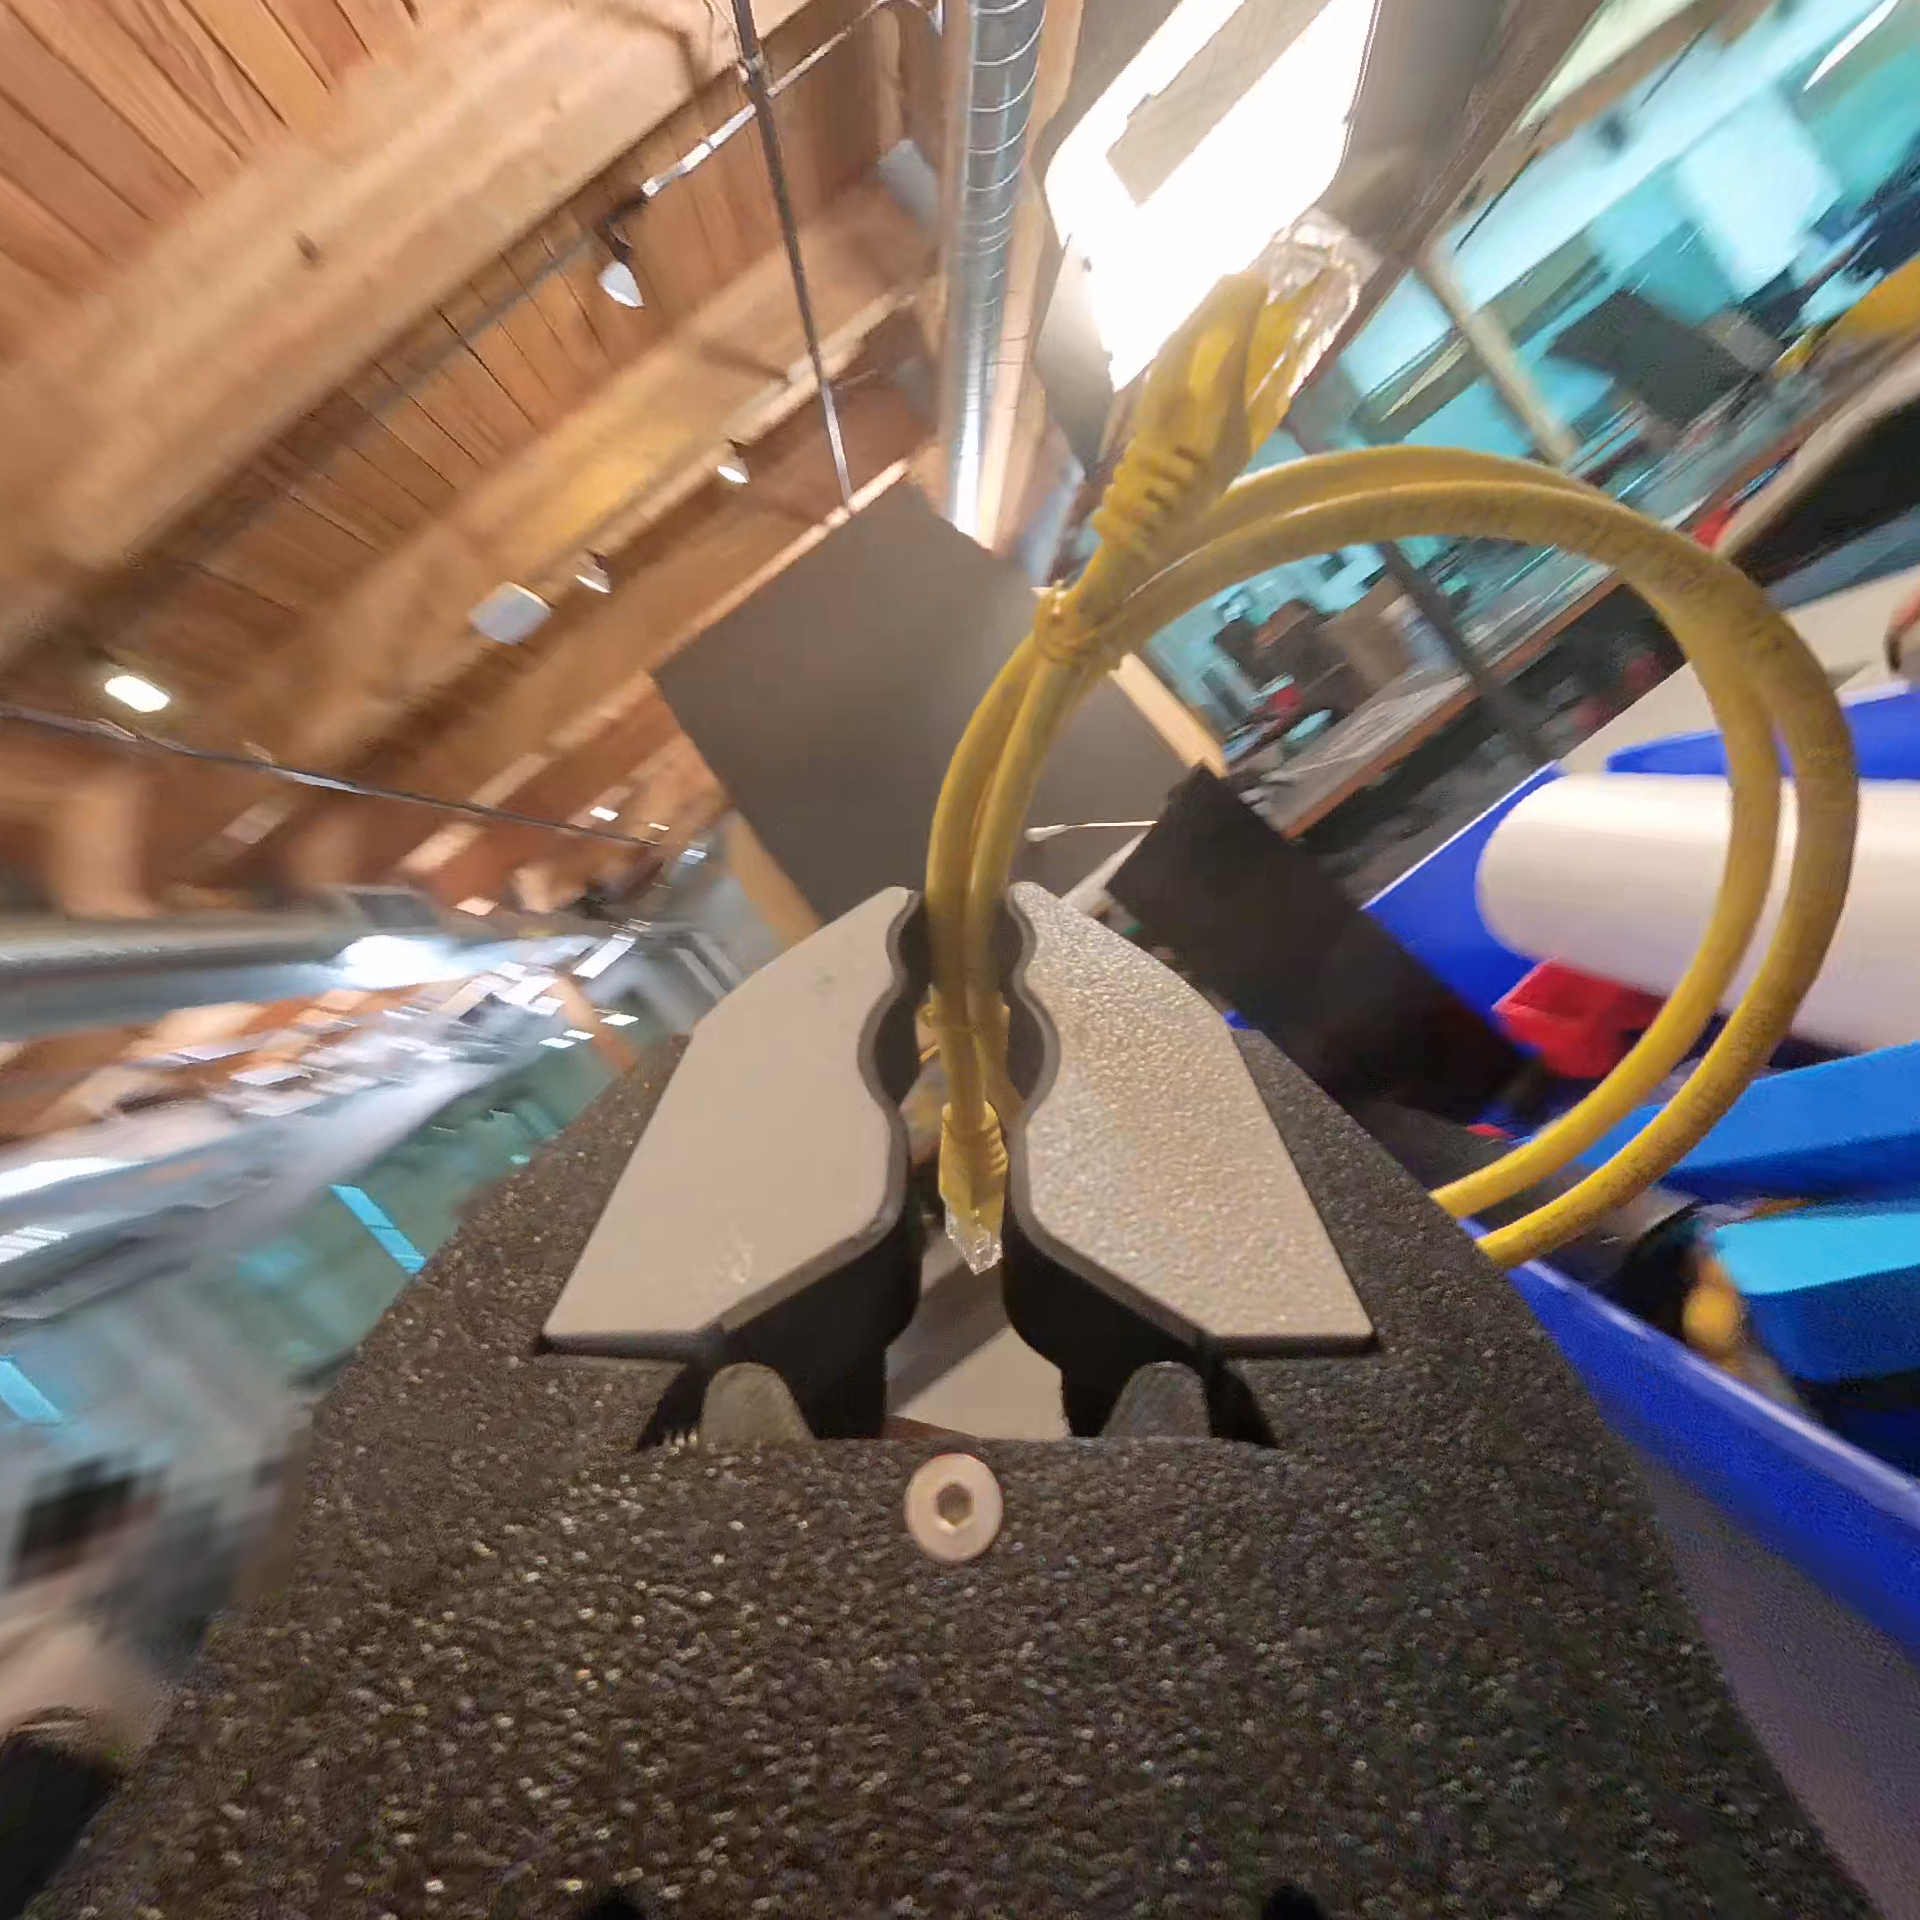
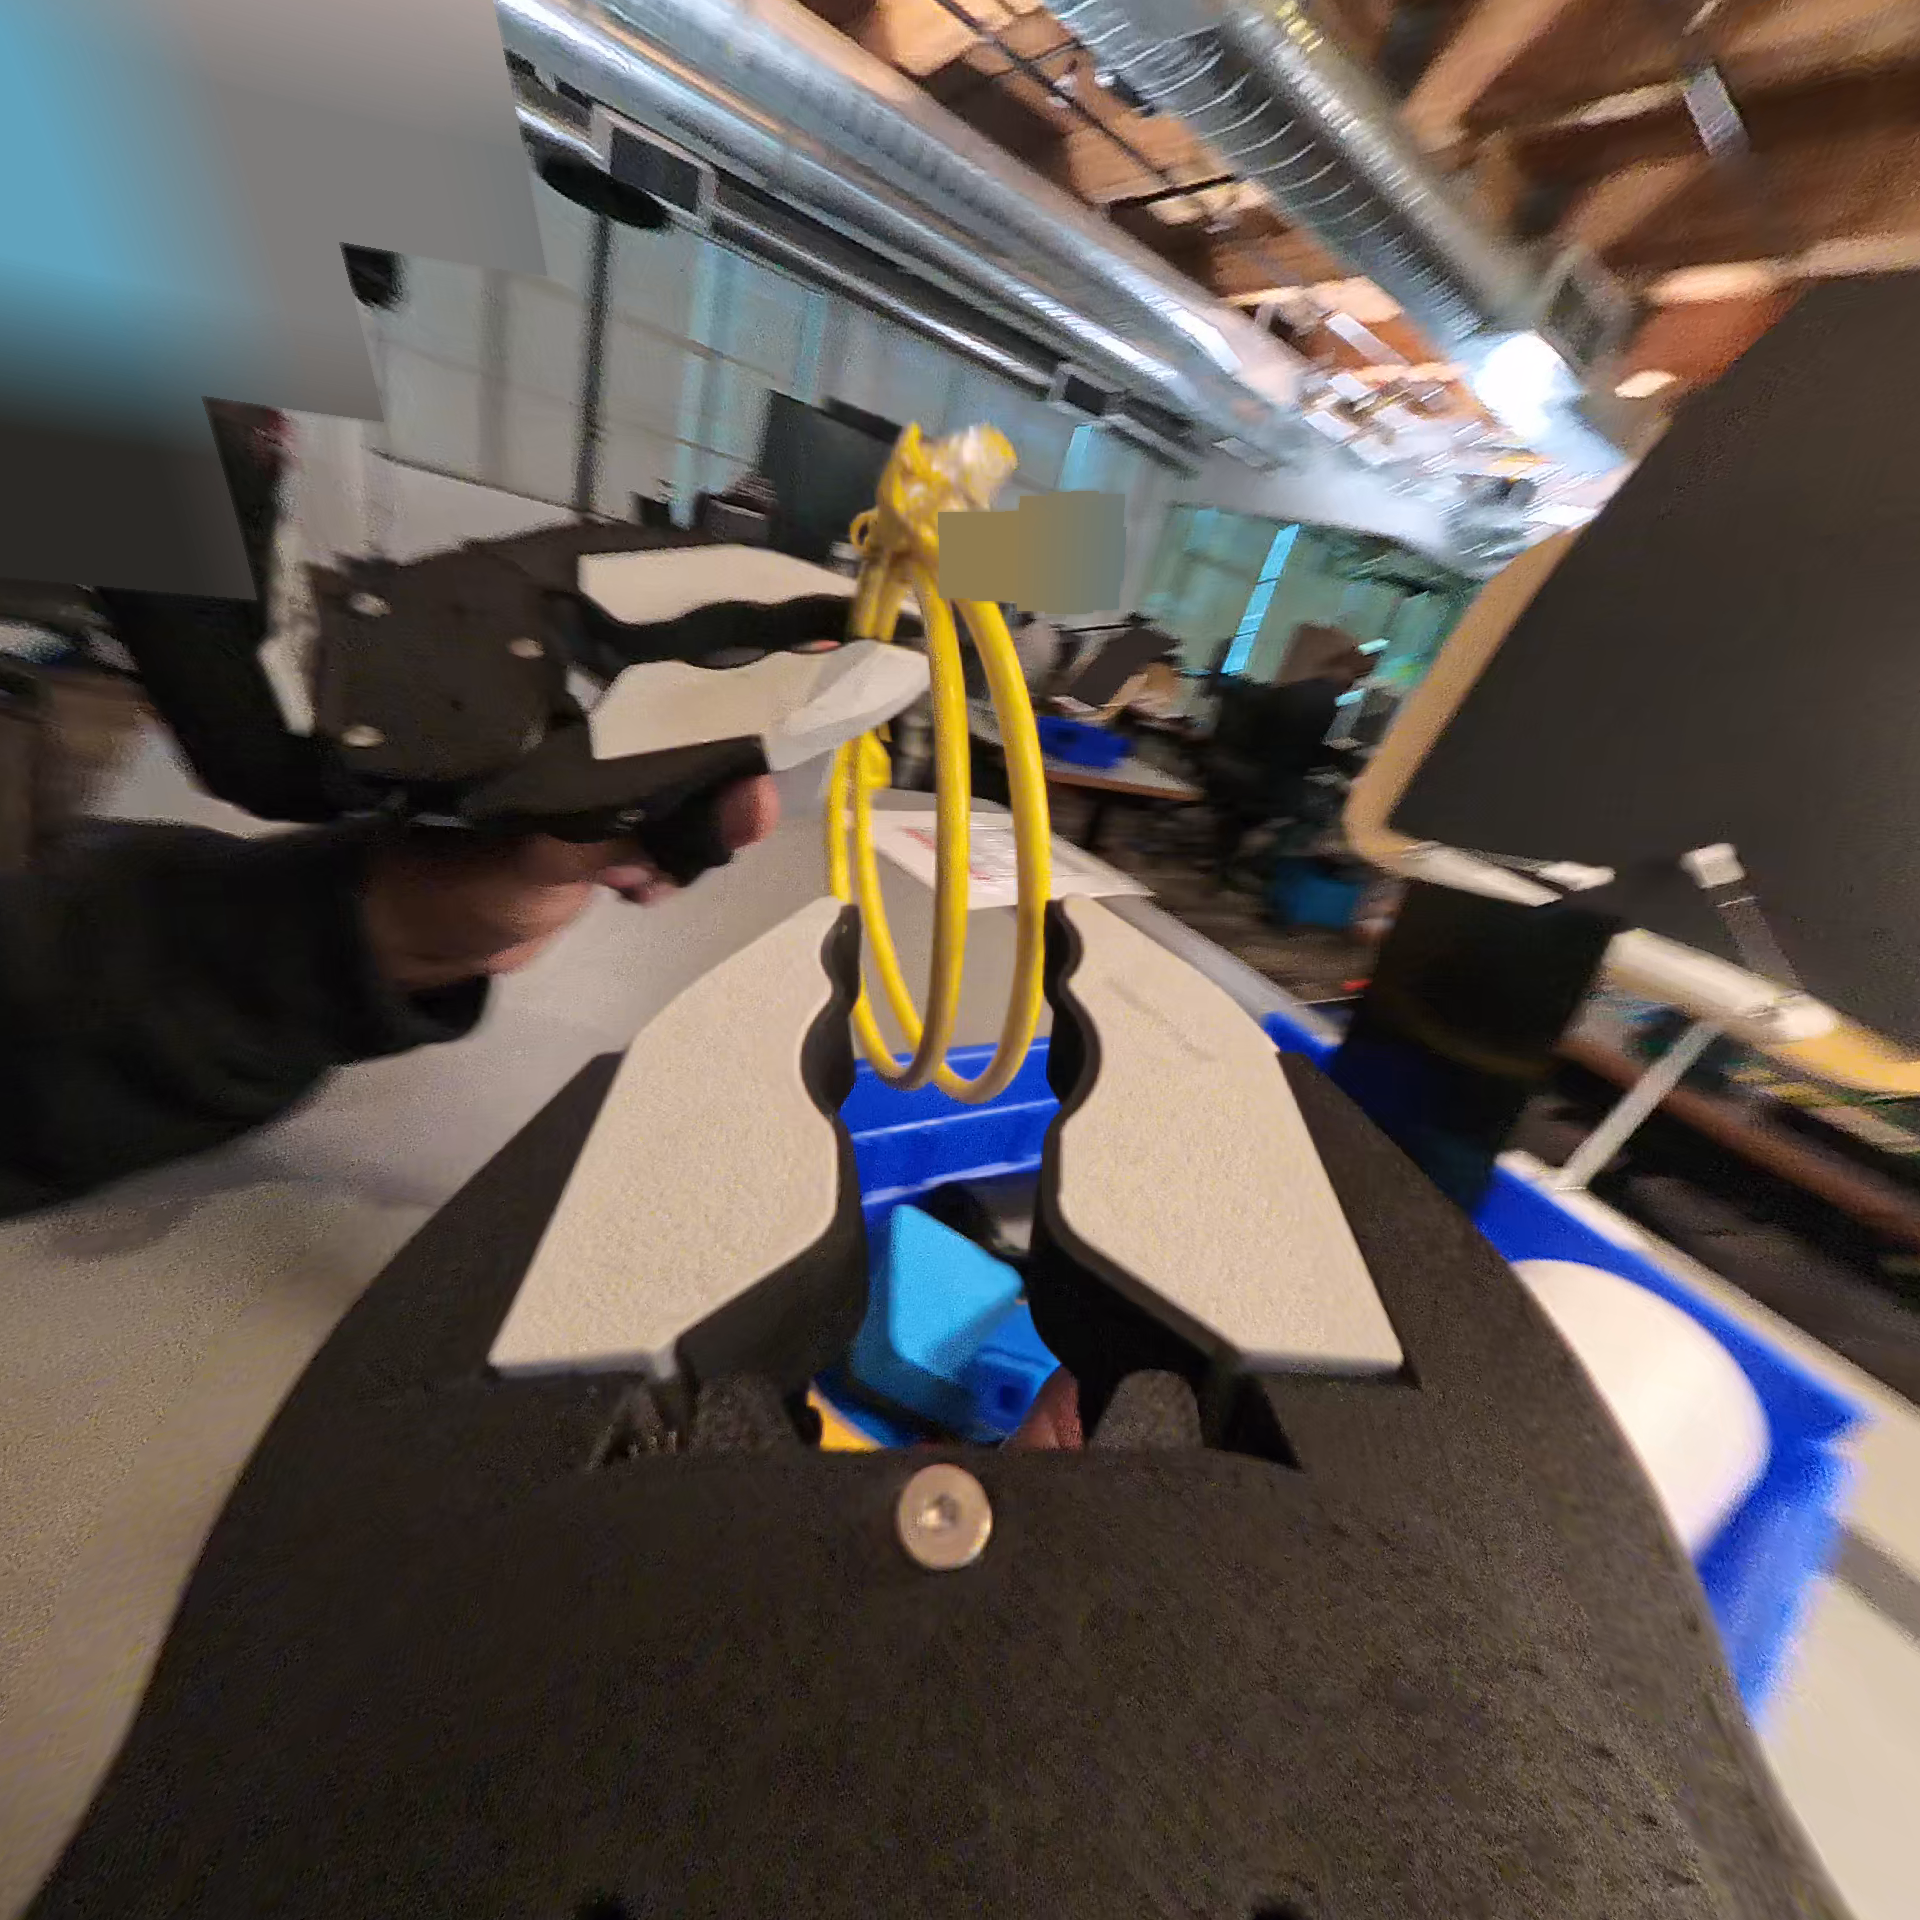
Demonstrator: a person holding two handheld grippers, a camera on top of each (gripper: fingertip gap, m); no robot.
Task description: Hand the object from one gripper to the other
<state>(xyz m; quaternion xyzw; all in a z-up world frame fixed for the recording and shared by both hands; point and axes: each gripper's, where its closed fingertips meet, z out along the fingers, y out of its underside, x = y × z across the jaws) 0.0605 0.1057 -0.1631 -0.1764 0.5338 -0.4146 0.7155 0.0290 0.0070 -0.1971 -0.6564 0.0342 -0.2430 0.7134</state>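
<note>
A coiled yellow network cable (image 1: 1184, 416) with clear plugs is tied into a loop. My left gripper (image 1: 961, 909) is shut on one side of the coil and holds it in the air, with the loop arcing out to the right. In the right wrist view, the left gripper (image 2: 883, 634) comes in from the left, held by a hand, with the cable (image 2: 948, 790) hanging from its tips. My right gripper (image 2: 951, 920) is open. The lower part of the loop shows in the gap between its fingertips, apart from both.
A blue bin (image 1: 1714, 1455) lies below and to the right, also in the right wrist view (image 2: 935, 1143). It holds a white roll (image 2: 1642, 1382), blue foam blocks (image 2: 935, 1309) and a red piece (image 1: 1558, 1008). A black panel (image 2: 1662, 623) stands at right. The grey tabletop (image 2: 156, 1403) lies to the left.
</note>
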